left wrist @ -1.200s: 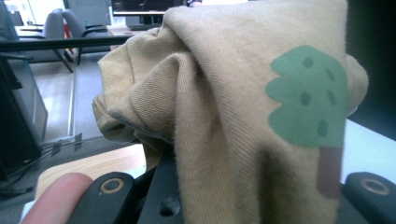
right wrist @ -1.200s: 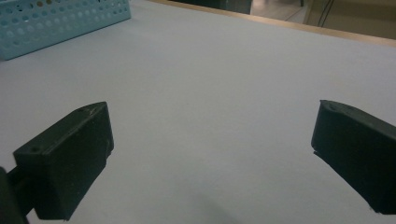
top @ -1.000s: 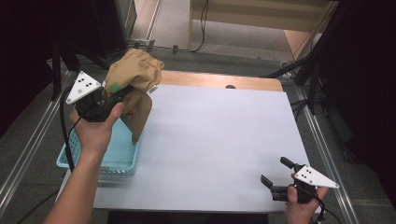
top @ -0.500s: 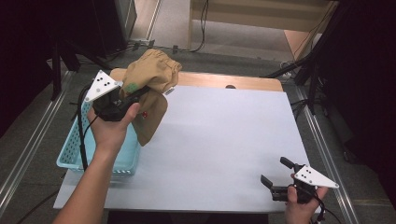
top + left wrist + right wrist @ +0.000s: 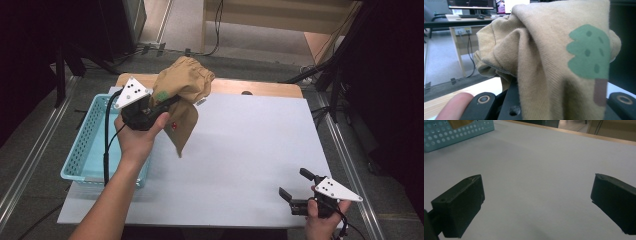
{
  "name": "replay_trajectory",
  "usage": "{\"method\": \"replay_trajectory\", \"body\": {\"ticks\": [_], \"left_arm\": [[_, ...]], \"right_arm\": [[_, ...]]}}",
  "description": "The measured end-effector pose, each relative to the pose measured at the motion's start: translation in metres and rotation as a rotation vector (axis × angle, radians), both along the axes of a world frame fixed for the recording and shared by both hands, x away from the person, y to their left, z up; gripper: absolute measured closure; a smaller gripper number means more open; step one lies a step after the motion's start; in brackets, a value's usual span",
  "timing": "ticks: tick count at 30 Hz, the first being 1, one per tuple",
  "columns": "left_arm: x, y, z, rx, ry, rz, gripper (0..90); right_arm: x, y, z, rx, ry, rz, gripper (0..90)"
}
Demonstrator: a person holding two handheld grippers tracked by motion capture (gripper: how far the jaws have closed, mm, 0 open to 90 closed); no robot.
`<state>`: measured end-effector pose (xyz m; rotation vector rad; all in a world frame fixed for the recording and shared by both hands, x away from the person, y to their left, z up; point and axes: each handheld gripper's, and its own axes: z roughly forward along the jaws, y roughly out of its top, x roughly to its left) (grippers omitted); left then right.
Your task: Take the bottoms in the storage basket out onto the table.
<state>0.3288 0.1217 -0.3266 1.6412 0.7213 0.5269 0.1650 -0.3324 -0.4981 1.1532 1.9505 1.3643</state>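
Tan garment [image 5: 182, 90] hangs bunched in the left tool [image 5: 159, 104], which is clenched on the cloth, held in the air between the blue basket [image 5: 80, 150] and the white surface [image 5: 250, 145]. Its loose end droops down toward the surface on the tool's right side. Right tool [image 5: 292, 197] rests released at the near right corner, well apart; the left hand is plainly nearer.

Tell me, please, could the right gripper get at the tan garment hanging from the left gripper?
Probably yes. The right gripper sits open near the table's front edge, and bare white table lies between it and the garment, which the left gripper holds above it.
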Motion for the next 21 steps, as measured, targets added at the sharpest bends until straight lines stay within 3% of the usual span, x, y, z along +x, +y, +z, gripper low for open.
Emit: {"method": "replay_trajectory", "body": {"ticks": [21], "left_arm": [[0.013,-0.055,-0.016,-0.028,0.049,-0.106,80.8]], "right_arm": [[0.002,0.0,-0.002,0.005,0.007,-0.005,0.0]]}}
